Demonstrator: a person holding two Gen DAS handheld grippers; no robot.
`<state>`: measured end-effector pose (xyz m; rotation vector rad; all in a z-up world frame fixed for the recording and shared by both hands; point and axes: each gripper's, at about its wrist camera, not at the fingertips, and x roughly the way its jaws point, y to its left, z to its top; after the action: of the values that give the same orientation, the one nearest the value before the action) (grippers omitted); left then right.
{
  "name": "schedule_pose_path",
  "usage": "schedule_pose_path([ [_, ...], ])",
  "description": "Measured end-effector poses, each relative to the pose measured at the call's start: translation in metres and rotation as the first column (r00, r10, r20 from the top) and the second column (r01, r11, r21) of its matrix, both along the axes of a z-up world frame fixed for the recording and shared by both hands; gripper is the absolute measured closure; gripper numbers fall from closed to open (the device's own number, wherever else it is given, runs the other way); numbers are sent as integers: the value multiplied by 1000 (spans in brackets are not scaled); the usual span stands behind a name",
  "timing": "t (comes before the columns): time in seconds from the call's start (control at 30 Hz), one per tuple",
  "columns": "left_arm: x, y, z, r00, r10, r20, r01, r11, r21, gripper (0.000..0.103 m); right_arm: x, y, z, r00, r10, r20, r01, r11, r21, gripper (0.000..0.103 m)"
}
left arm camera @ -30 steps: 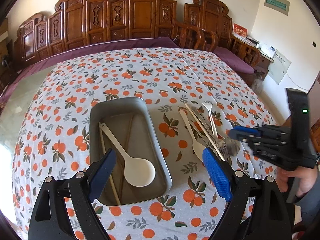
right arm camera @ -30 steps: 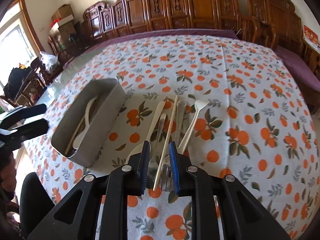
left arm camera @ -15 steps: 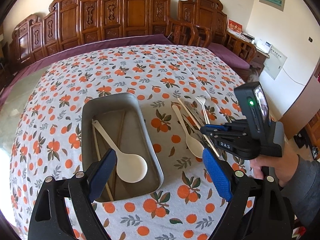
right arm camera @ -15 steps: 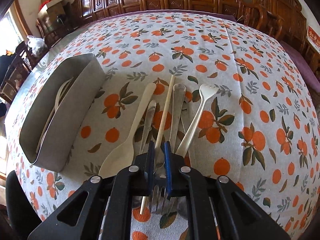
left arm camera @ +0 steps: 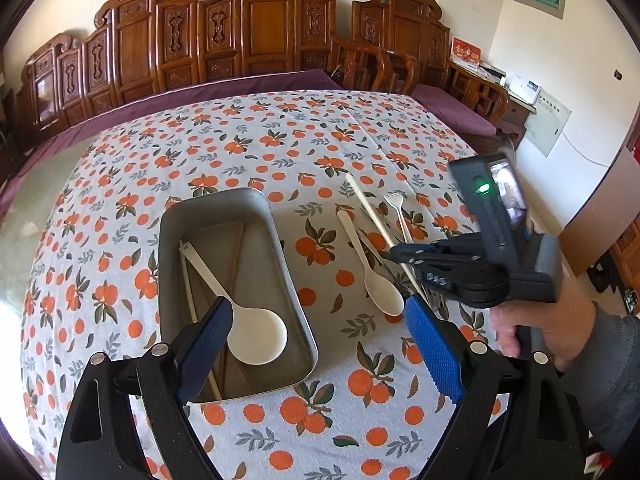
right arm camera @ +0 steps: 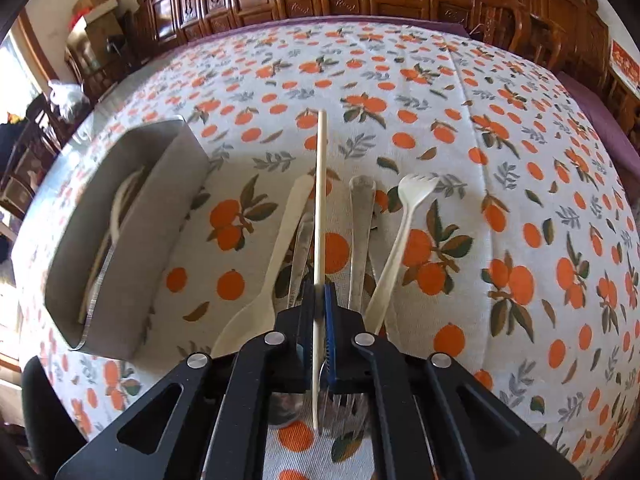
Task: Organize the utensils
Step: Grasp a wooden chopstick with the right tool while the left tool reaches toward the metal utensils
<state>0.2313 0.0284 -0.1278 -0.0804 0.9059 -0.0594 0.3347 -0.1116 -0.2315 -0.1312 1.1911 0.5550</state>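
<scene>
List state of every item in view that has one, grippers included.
right gripper: shut on chopstick, jaws just closed
chopstick: pinched near its lower end, over the loose pile
left gripper: open, empty, above the tray
metal tray: upright, holds ladle and chopsticks
white ladle: lying in tray
white spoon: on cloth, loose
white fork: on cloth, loose
metal cutlery: on cloth, loose

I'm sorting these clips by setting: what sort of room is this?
Probably a home dining or sitting room: a table under an orange-print tablecloth, carved wooden chairs along the wall, and a metal tray with utensils.
</scene>
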Motion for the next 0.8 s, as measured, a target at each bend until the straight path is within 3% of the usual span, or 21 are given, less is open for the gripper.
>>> schedule_pose_path([
  [0.3,14,-16,-11,999,-14,-32,15,1000,8,19,-13,-39,37,999,-30,34,26,994,102,97],
  [0.53,34,-37,-26,997,-29,-69,30,999,12,19,-23,-69,48,998,-42,43,35,990,137,97],
  [0.8,64,-63,-53,988,-56,-145,57,998,3,38,-24,-100,36,997,-68,34,63,988,144,97],
])
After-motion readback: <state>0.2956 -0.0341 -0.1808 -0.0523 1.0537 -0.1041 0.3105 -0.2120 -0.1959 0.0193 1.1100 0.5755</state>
